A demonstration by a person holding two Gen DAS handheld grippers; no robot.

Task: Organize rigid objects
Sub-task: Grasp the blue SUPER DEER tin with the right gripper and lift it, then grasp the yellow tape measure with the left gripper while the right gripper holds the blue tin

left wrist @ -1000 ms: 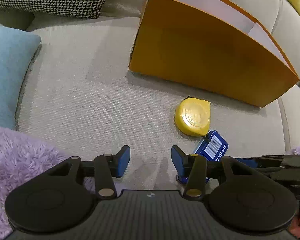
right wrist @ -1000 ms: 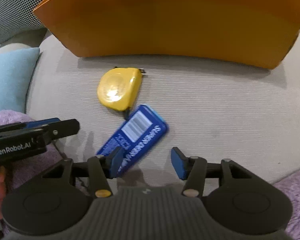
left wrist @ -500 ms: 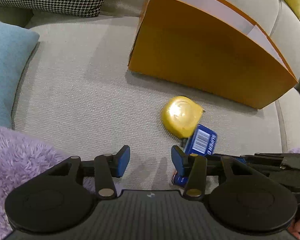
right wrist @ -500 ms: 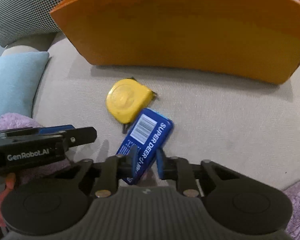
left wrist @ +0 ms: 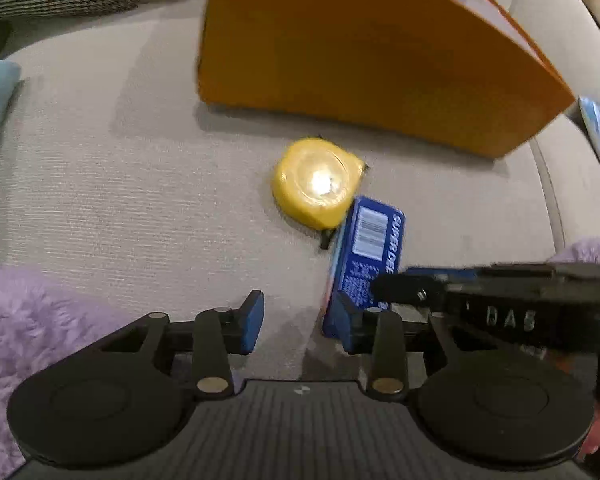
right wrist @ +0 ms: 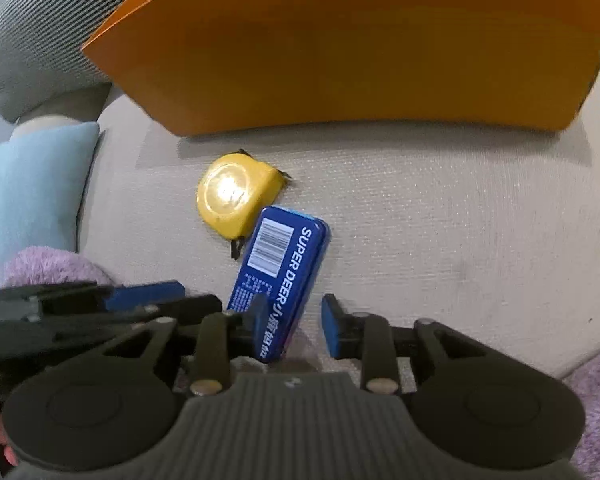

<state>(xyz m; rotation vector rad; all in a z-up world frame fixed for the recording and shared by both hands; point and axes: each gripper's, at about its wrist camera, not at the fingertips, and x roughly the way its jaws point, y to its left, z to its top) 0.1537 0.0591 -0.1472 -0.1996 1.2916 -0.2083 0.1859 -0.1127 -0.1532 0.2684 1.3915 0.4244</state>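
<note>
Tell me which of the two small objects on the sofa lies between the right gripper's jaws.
The blue tin; its near end sits between them. The yellow tape measure lies beyond it.

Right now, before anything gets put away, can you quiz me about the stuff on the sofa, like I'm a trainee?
1. True or false: the yellow tape measure lies between the orange box and the blue tin.
2. Which words are printed on the blue tin? A. SUPER DEER B. GOLD FISH C. BIG BEAR
3. Fill the gap: the fluffy cloth at the near edge of the sofa seat is ____ in colour.

Key: 1 true; 2 A; 3 purple.
</note>
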